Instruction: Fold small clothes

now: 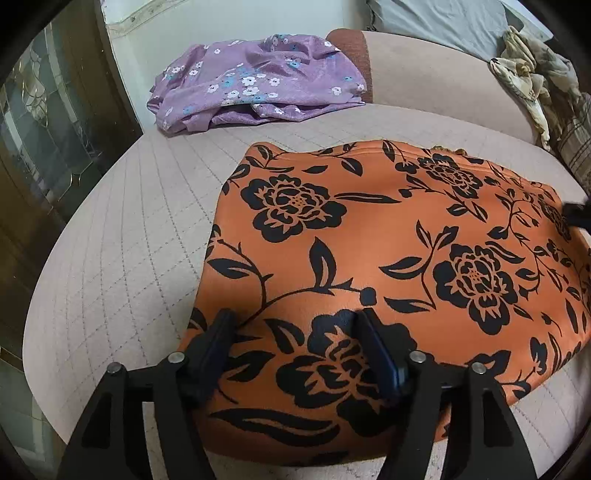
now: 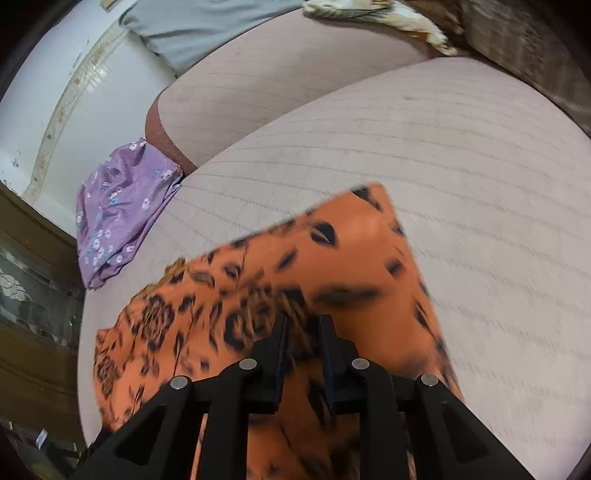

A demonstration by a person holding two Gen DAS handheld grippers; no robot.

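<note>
An orange garment with black flowers [image 1: 369,258] lies folded flat on the beige quilted sofa seat [image 1: 129,258]. My left gripper [image 1: 295,321] is open, its fingers resting on the garment's near left part. In the right wrist view the same garment [image 2: 351,251] is blurred, with one flap raised. My right gripper [image 2: 303,321] is shut on a fold of the orange garment. A dark tip of the right gripper [image 1: 576,214] shows at the garment's right edge in the left wrist view.
A crumpled purple floral garment lies at the seat's far left [image 1: 255,85], also in the right wrist view [image 2: 122,210]. Sofa backrest [image 1: 443,81] behind, a grey cushion [image 1: 443,18] and a patterned cloth [image 1: 528,81] at right. A dark glass cabinet [image 1: 44,140] stands left.
</note>
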